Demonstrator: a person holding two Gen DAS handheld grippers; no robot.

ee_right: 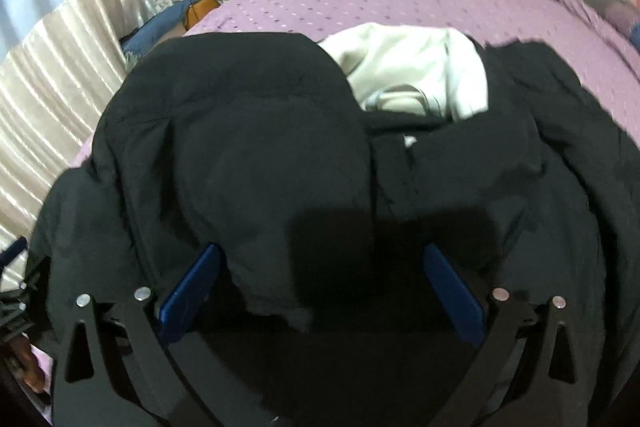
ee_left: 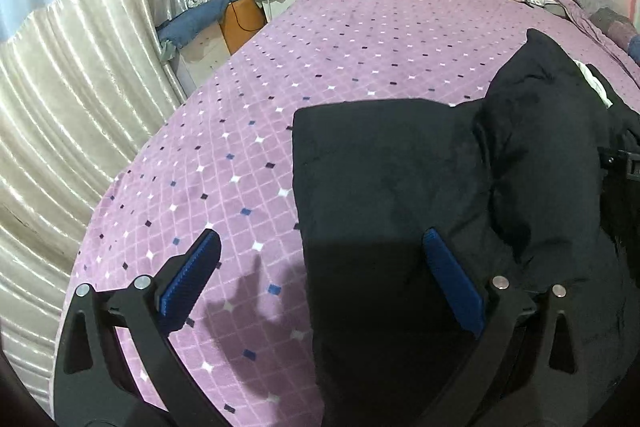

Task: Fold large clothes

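Jacket (ee_left: 400,195), black, lies on bed (ee_left: 280,75), long axis running away from both grippers. Left gripper (ee_left: 320,269) straddles its left edge, right gripper (ee_right: 322,279) over its middle; both sets of fingers spread wide, nothing gripped. Left's nearer the edge.

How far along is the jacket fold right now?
Partly done: one side of the black jacket lies flat with a straight edge on the purple bedspread. The other side is bunched, with white lining showing. Nothing is in hand: the left gripper and right gripper are open over the fabric. Left: flatten the bunched side and finish folding.
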